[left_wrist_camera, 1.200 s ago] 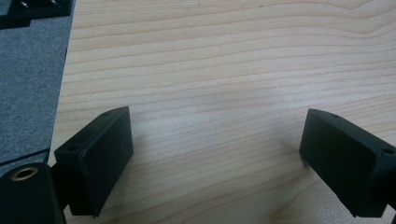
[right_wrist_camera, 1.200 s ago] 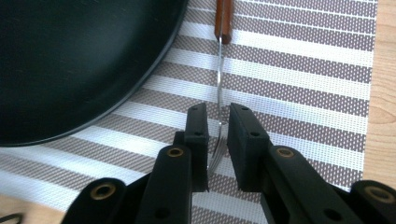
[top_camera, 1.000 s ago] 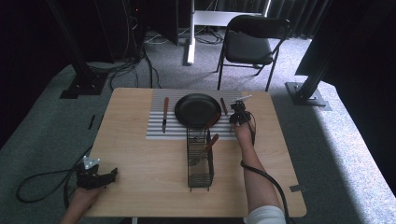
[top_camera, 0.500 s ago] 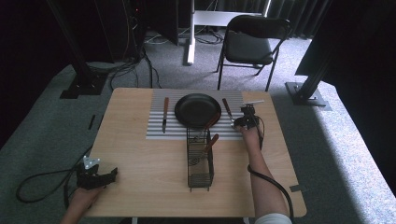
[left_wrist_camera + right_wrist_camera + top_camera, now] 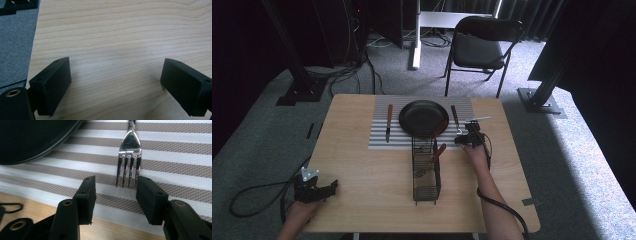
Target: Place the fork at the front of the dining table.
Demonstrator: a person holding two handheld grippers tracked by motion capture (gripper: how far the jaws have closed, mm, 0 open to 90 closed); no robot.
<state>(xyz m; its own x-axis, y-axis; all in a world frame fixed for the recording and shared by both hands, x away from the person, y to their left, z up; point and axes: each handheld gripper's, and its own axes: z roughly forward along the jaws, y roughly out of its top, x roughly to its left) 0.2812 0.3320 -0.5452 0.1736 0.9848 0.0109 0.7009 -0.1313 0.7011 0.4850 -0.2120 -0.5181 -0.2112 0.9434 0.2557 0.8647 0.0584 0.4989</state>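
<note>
A fork [image 5: 128,147] with a brown handle lies on the striped placemat [image 5: 175,170], right of the black plate [image 5: 30,140]. My right gripper [image 5: 116,185] is open; its jaws have just been opening. The fork's tine ends reach the mouth of the gap and touch neither pad. In the high view the right gripper [image 5: 465,134] sits at the near end of the fork [image 5: 455,116], beside the plate [image 5: 423,117]. My left gripper [image 5: 116,65] rests open over bare wood, at the table's front left corner [image 5: 329,187].
A knife [image 5: 389,121] lies on the placemat [image 5: 382,140] left of the plate. A black wire basket [image 5: 426,170] holding wooden-handled utensils [image 5: 439,150] stands mid-table, just left of my right hand. A chair [image 5: 477,47] stands beyond the far edge.
My right gripper has drawn back toward the near side of the table and its jaws have parted. The fork stays on the mat. The left gripper has not moved.
</note>
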